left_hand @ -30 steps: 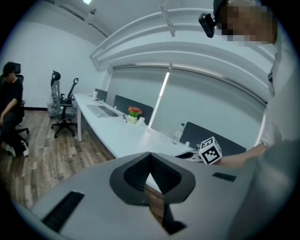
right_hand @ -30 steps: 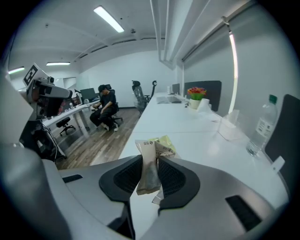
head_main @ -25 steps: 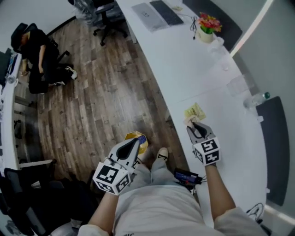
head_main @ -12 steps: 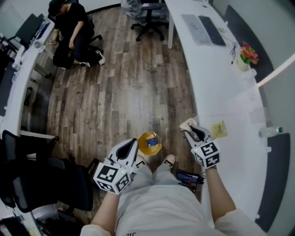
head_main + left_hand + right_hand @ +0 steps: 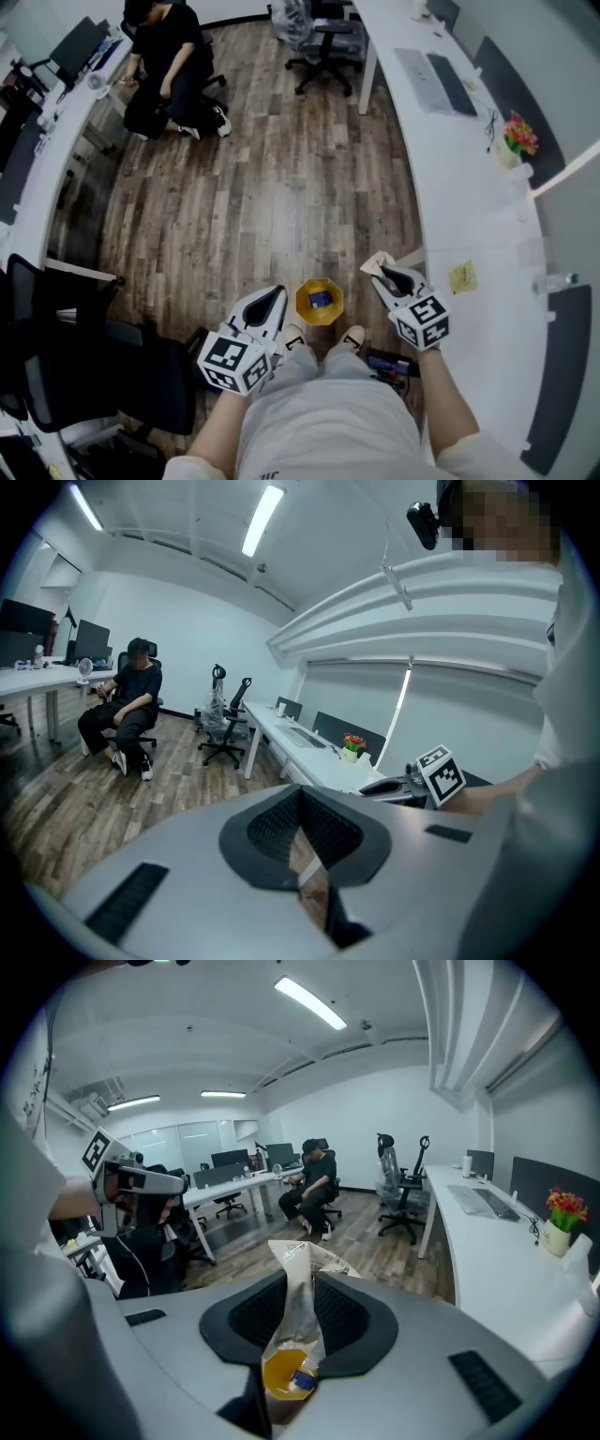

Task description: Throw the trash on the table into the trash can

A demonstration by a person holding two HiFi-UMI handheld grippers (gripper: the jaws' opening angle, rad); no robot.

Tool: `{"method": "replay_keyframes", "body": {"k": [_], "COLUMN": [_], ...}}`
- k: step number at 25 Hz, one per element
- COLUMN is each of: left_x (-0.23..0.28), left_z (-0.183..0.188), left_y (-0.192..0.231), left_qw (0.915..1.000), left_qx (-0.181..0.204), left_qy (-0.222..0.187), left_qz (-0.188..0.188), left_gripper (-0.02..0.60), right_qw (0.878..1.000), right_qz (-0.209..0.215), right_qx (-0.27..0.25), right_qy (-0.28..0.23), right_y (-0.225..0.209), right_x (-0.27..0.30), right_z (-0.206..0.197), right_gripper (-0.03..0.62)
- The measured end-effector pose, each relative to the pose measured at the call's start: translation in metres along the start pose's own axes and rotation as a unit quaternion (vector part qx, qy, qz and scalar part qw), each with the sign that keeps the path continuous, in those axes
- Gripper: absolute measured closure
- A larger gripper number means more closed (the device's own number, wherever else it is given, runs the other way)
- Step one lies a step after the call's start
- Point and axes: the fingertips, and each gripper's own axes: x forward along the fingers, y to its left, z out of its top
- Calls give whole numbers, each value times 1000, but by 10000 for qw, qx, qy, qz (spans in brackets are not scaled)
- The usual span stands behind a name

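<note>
1. Wrapper (image 5: 305, 1265): pinched by right gripper (image 5: 389, 277), jaws just tightened, near the bin (image 5: 320, 301) but not over it.
2. Bin: on floor (image 5: 281, 187) by the feet (image 5: 352, 336); centre wrapper above its mouth before release.
3. Left gripper (image 5: 270, 304): jaws together, empty.

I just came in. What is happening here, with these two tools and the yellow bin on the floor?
A person clears trash. The right tool grips a crumpled wrapper, its jaws having just closed a little further. The bin stands on the floor by the person's feet; the wrapper is not in it yet. The left tool is shut and empty.
</note>
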Motion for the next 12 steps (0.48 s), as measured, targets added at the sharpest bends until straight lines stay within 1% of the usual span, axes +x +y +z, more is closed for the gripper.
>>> {"method": "replay_keyframes", "body": {"k": [5, 12], "left_x": [-6, 1], "left_z": [4, 6], "left_y": [11, 22], "left_qw": [10000, 9999], "left_qx": [49, 83], "left_qy": [-25, 17], "left_qz": [-81, -55], "left_gripper": [581, 581], "right_qw": [9999, 9995], "right_qz": [44, 192], "right_qx": [-108, -258], "right_qy": [-60, -43], "right_y": [16, 22], "right_x": [5, 15], "right_z": [12, 21], "right_gripper": [487, 487]}}
